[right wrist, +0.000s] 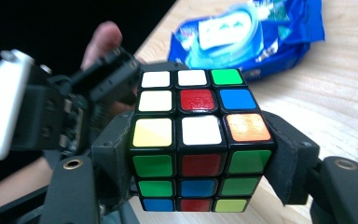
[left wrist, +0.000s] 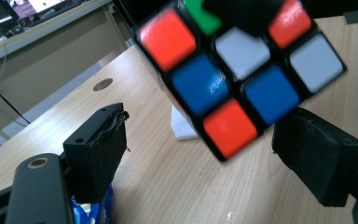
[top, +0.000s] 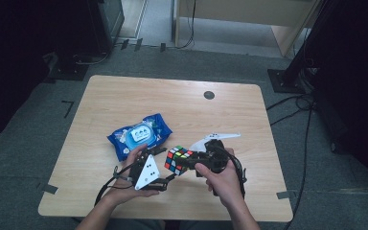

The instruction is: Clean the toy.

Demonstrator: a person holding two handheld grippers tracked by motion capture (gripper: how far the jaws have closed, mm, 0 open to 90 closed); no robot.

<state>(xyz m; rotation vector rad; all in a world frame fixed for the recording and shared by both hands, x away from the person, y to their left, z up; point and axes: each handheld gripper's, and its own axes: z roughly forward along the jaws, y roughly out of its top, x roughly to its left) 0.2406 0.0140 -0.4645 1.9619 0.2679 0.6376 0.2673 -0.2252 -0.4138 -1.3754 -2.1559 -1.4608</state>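
Note:
A scrambled Rubik's cube [top: 176, 158] is held just above the table's front half, and my right gripper [top: 186, 161] is shut on it from the right. In the right gripper view both pads [right wrist: 283, 161] press the cube [right wrist: 198, 140] on its left and right sides. My left gripper [top: 165, 166], with a grey plate on top, stands open right beside the cube on its left. In the left gripper view the cube's [left wrist: 237, 70] lower corner hangs between and above the open fingers [left wrist: 98, 149], not touching them.
A blue pack of wet wipes [top: 140, 135] lies behind the left gripper on the wooden table [top: 124, 96]. A round cable hole [top: 209, 95] sits near the far edge. A small white piece [left wrist: 182, 126] lies on the table beyond the cube.

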